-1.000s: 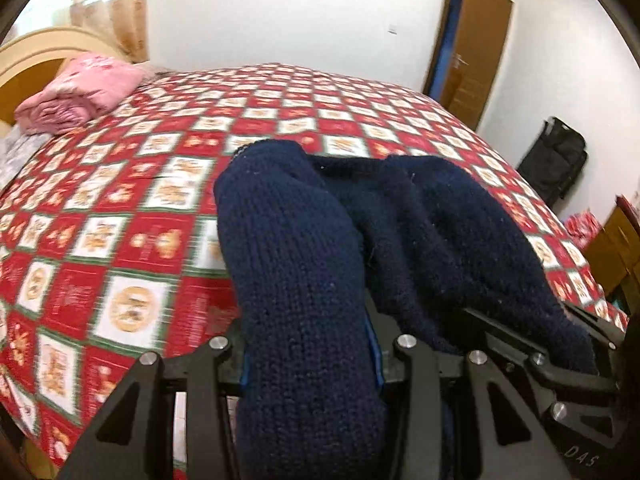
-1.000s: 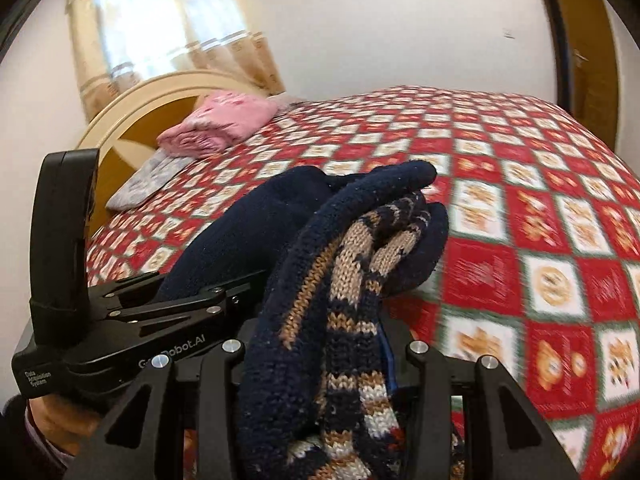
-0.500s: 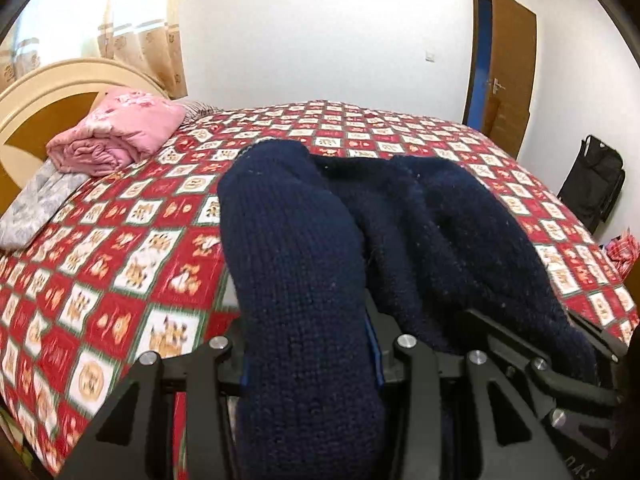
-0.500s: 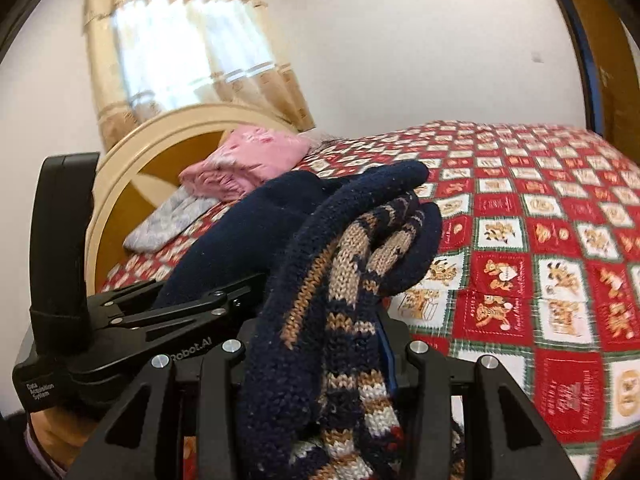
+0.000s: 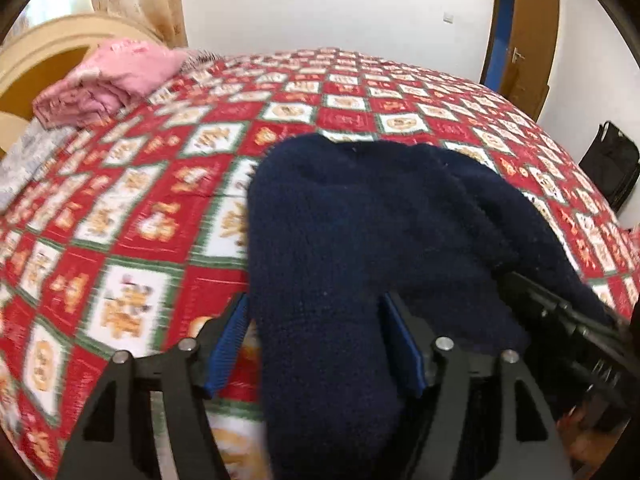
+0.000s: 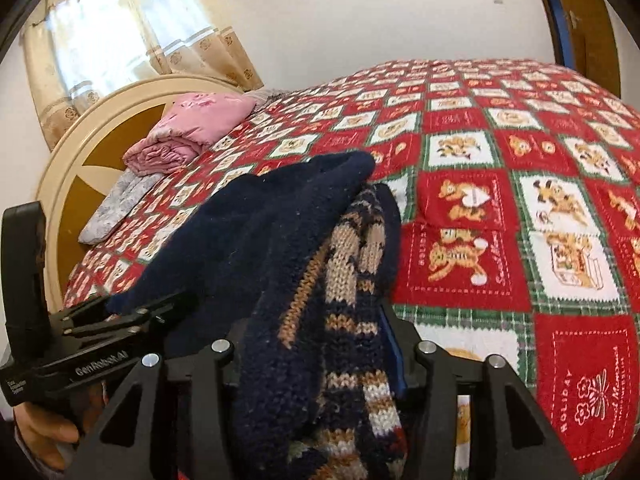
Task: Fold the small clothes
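Covering the whole scene is the bed (image 5: 360, 92) with its red checked spread, and on it the navy sweater (image 5: 360, 240) lies bunched and doubled over, draped from the spread up through both grippers. As a judgement, the fold itself looks made and the work now is laying the bundle down; squaring its edges and setting it by the pink pile (image 6: 192, 128) near the headboard would be left. In the left wrist view the left gripper (image 5: 316, 344) has its jaws opening: the blue left pad (image 5: 226, 348) stands clear of the knit with spread showing in the gap, while the right pad lies just beside the cloth, so the sweater sits between the fingers but unpinched. In the right wrist view the right gripper (image 6: 320, 340) is opening too, though the thick striped fold fills the space between its fingers and touches both.
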Tool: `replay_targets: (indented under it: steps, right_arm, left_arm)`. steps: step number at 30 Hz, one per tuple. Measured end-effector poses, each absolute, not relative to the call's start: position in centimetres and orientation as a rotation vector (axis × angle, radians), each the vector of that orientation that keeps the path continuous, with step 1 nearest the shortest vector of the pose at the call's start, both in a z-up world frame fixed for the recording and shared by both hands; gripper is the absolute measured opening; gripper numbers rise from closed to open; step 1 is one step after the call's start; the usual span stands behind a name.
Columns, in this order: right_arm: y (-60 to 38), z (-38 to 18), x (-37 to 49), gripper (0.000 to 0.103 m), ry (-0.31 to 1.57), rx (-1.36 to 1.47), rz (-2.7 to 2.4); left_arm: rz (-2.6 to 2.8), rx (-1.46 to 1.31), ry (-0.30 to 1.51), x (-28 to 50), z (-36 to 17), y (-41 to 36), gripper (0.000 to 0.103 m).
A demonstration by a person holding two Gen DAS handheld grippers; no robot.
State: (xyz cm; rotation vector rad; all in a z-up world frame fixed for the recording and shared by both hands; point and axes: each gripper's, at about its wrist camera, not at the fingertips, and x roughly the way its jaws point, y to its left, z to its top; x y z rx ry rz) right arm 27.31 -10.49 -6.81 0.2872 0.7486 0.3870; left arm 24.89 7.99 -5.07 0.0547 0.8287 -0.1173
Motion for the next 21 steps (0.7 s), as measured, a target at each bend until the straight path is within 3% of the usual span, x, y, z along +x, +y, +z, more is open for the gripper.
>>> replay_targets:
  steps: [5,8,11,18,21]
  right_arm:
    - [-12.6,-3.7,22.8,0.051,0.679,0.294,0.267]
    - [-10.0,-1.3,18.6,0.051,0.590,0.097,0.265]
    - [-7.0,-0.5,16.0,0.042,0.554,-0.044,0.316]
    - [-7.1,-6.3,18.7,0.035,0.803,0.099,0.343]
    - [-9.0,-7.4,18.9,0.033,0.794,0.211,0.368]
  left_arm:
    - [-0.044,0.091,0.778,22.1,-3.0,10.6,0.085]
    - [-0.011,0.050,0.787,20.9,-2.9,11.5,0.085]
    - [-0.033,0.009,0.795,19.8,-3.2,11.0,0.085]
    - [-0.010,0.029,0.854,18.7,-5.7,9.0,0.085]
    - [-0.013,0.034,0.852,18.4,-5.9,9.0,0.086]
